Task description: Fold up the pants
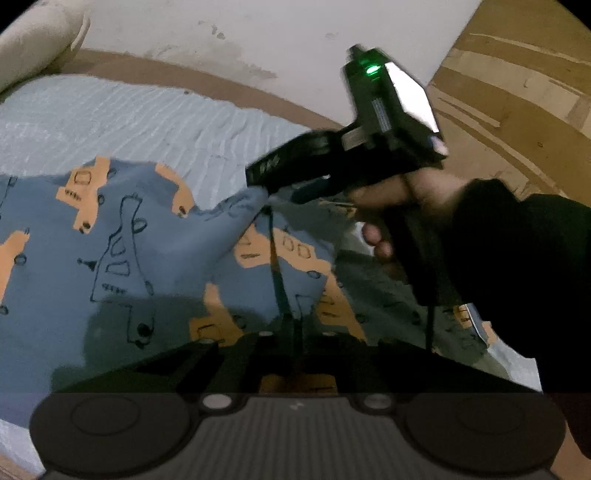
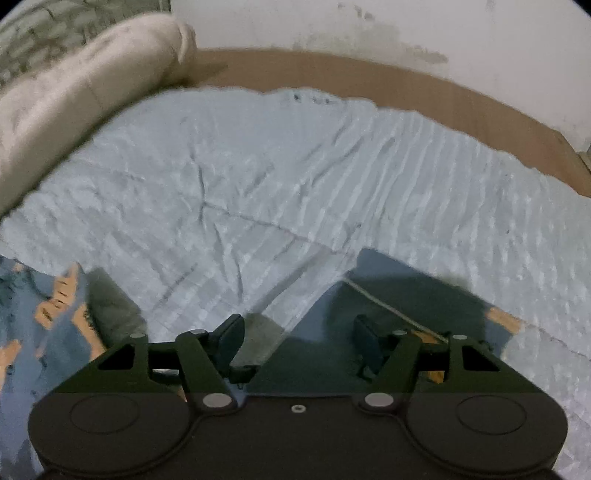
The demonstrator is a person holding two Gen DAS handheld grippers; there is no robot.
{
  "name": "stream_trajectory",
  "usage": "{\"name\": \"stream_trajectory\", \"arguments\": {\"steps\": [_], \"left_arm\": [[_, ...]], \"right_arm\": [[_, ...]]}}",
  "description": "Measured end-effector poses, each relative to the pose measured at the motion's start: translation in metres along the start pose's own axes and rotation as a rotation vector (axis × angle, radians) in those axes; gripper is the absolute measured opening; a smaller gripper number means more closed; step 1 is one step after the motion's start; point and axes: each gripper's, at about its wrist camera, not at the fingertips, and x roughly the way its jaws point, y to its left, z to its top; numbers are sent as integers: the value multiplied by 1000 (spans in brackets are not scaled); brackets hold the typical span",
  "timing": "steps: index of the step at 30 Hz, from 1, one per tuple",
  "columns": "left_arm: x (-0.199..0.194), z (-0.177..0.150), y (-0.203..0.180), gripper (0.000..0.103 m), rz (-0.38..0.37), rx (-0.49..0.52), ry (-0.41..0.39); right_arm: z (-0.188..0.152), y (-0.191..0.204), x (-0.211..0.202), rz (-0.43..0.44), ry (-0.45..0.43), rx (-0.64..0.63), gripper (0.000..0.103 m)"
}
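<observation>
The pants (image 1: 122,236) are blue with orange patches and dark line drawings, spread on a pale blue bedspread. My left gripper (image 1: 286,328) is shut on a raised ridge of the pants fabric close to the camera. My right gripper (image 2: 299,341) is open, its two fingers spread wide just above a corner of the pants (image 2: 321,321). In the left wrist view the right gripper (image 1: 264,188) hovers at a lifted peak of the fabric, held by a hand in a dark sleeve. More of the pants (image 2: 44,321) shows at the left of the right wrist view.
The bedspread (image 2: 258,177) is wrinkled and covers a brown mattress (image 2: 424,88). A cream bolster pillow (image 2: 85,85) lies at the far left. A stained white wall (image 1: 258,33) is behind the bed. Wooden panelling (image 1: 517,92) stands at the right.
</observation>
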Motion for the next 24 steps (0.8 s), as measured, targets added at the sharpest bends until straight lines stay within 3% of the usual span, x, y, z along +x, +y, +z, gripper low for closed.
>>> {"name": "stream_trajectory", "arguments": {"steps": [1, 3, 5, 7, 14, 16, 17, 18, 19, 24], "left_arm": [[0, 1, -2, 1, 1, 12, -9], [-2, 1, -7, 1, 4, 34, -24], [-4, 2, -14, 0, 11, 62, -39], [-9, 1, -19, 0, 20, 100, -56], [-18, -7, -37, 0, 56, 206, -97], [-11, -8, -38, 0, 61, 205, -79], [-11, -10, -40, 0, 60, 201, -71], [-10, -12, -39, 0, 59, 196, -66], [-9, -14, -38, 0, 57, 190, -61], [-7, -16, -33, 0, 44, 171, -40]], "right_arm": [[-1, 2, 4, -15, 12, -7, 59], [-3, 3, 4, -54, 10, -29, 27], [-6, 1, -1, -77, 0, -43, 10], [-11, -9, -12, -61, -21, -24, 0], [-48, -61, -89, -50, -210, 103, 0], [-54, -72, -101, -29, -224, 131, 0], [-58, -73, -103, -10, -224, 133, 6], [-58, -74, -101, 5, -207, 135, 19], [-57, -72, -97, 17, -191, 136, 24], [-42, -40, -64, 63, -133, 93, 36]]}}
